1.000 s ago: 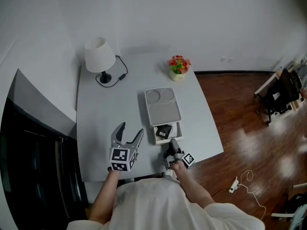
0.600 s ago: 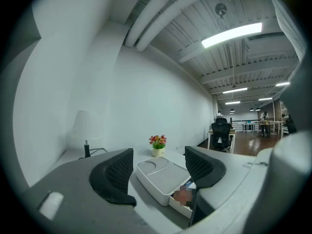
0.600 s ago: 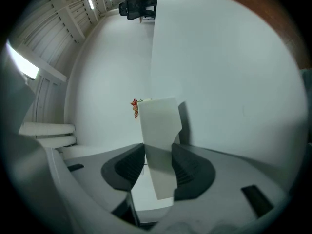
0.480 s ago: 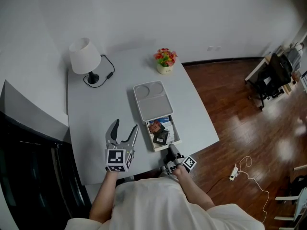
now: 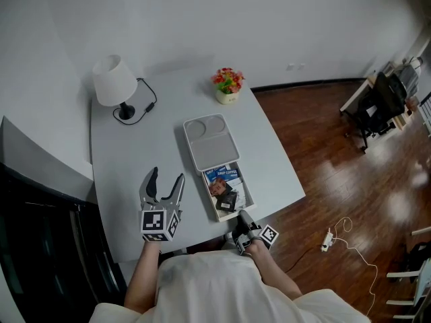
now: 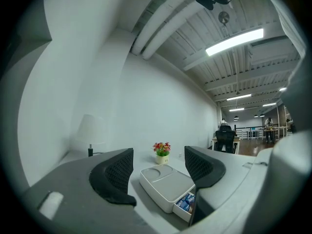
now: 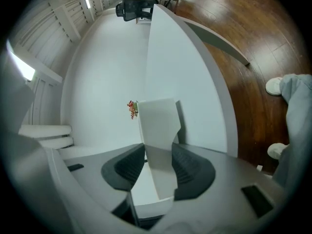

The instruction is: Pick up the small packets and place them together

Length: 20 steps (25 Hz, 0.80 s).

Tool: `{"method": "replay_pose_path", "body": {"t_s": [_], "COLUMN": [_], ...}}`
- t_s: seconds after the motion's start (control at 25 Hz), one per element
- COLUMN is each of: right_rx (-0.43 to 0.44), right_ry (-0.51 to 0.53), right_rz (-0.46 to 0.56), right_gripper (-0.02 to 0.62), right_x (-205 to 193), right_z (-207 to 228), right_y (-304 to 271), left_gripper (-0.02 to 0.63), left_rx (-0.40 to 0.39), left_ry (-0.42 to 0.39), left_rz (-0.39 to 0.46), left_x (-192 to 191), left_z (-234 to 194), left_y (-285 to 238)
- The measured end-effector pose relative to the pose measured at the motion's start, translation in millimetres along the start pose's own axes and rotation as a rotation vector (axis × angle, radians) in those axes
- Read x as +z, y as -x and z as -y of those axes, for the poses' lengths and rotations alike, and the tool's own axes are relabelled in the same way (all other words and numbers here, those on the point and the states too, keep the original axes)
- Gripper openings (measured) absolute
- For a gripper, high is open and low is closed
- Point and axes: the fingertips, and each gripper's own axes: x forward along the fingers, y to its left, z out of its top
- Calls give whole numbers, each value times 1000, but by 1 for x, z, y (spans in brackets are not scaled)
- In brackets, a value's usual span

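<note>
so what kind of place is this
Probably an open-plan office: a grey desk with a table lamp, a black office chair further off, and long strip lights overhead.

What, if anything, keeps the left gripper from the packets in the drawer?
Nothing visible, so probably yes: the drawer is out, its packets uncovered, the open left gripper beside it; the right gripper holds only its near end.
</note>
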Motion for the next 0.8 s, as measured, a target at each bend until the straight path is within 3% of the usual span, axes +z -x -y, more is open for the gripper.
{"method": "replay_pose_path", "body": {"t_s": [0.36,0.52,0.68,0.8], "right_rx": [-71,-44,-47,-67], "right_ry": [4,86,156,305], "right_rz": [-60,-84,-42,12], "right_gripper": [167,190,190,190], "right_x": [-10,-3,21,53], "right_z": [10,-8,-22,-37], "right_y": [7,13,28,43], "left_gripper": [319,319,320,319], "left_rx": [-11,-11,-5,1], "left_ry": [10,8,14,12], "left_rz": [-7,-13,-16,-12], "left_x": [-7,-8,-10,-9], "left_z": [8,10,9,10], "left_y": [-4,-6,-8,-10]}}
